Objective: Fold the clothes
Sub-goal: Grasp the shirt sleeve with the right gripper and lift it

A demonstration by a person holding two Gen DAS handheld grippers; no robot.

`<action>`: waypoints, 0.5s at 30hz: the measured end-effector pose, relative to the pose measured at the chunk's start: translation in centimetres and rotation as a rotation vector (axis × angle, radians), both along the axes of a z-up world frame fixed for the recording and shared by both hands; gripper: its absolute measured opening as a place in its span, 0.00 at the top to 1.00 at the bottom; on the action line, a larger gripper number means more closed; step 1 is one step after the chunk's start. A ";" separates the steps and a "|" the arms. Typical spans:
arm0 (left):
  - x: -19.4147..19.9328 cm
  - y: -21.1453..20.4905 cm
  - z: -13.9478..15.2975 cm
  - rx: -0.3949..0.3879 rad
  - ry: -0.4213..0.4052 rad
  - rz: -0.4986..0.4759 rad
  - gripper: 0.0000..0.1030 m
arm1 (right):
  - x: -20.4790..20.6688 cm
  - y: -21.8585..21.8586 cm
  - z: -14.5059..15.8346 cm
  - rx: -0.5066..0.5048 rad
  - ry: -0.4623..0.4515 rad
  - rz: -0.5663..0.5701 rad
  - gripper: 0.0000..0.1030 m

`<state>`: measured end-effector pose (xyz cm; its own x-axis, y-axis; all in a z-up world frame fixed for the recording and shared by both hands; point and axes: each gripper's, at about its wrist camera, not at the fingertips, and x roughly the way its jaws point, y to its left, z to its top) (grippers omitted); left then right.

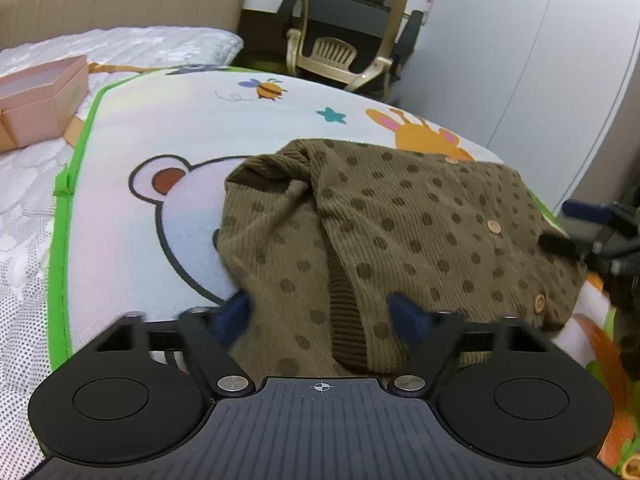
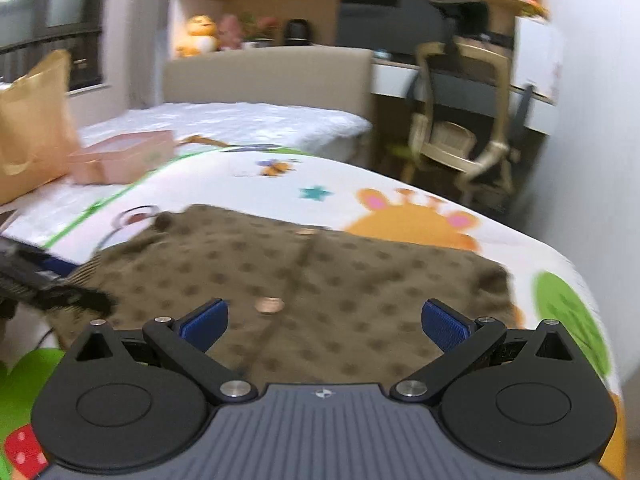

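Two blue-padded fingers of our left gripper (image 1: 322,316) stand spread apart in the left wrist view, released, with the near hem of the olive polka-dot cardigan (image 1: 396,224) lying between them; we cannot tell whether the pads touch the cloth. The cardigan lies on the cartoon play mat (image 1: 168,120) that covers the bed, one sleeve folded over on its left side, its wooden buttons (image 1: 494,226) running toward the right edge. Left of the cardigan the mat is bare over the bear print, out to its green border (image 1: 64,216). A pink box (image 1: 40,100) sits well apart at the far left, on the white quilt. Beyond the mat's far edge stands a beige office chair (image 1: 344,28). At the right edge our right gripper (image 1: 592,232) shows dark and blurred, just beside the cardigan's right side.

From the right wrist view, our right gripper (image 2: 325,320) is likewise released, fingers wide, hovering above the cardigan (image 2: 320,264) near one button (image 2: 269,304). The garment's right edge (image 2: 506,280) stops short of the mat's rounded right edge, leaving a bare strip. Our left gripper (image 2: 48,280) comes in at the left, blurred, at the cardigan's left edge. A brown paper bag (image 2: 32,128) stands at the far left, beside the pink box (image 2: 124,156).
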<state>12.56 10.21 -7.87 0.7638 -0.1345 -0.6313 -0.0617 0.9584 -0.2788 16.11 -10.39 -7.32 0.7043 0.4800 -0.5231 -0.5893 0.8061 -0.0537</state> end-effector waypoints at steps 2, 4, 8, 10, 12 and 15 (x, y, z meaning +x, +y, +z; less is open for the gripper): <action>0.0 0.3 0.1 -0.025 -0.003 0.013 0.38 | 0.0 1.5 -1.1 -0.030 0.031 0.045 0.00; 0.1 0.7 0.1 -0.055 -0.005 0.024 0.54 | -0.3 2.9 -2.2 -0.073 0.057 0.073 0.00; 0.8 1.6 0.3 -0.183 0.017 0.029 0.79 | -3.2 5.4 -2.2 -0.131 -0.012 0.171 0.00; 1.2 2.0 0.8 -0.234 0.020 0.036 0.80 | -5.3 6.9 -1.6 -0.152 -0.079 0.243 0.00; 1.6 2.4 1.5 -0.293 0.018 0.034 0.81 | -7.4 9.1 -1.5 -0.177 -0.124 0.331 0.00; 2.1 2.4 2.6 -0.334 0.007 0.024 0.83 | -8.5 12.6 -2.4 -0.235 -0.159 0.399 0.00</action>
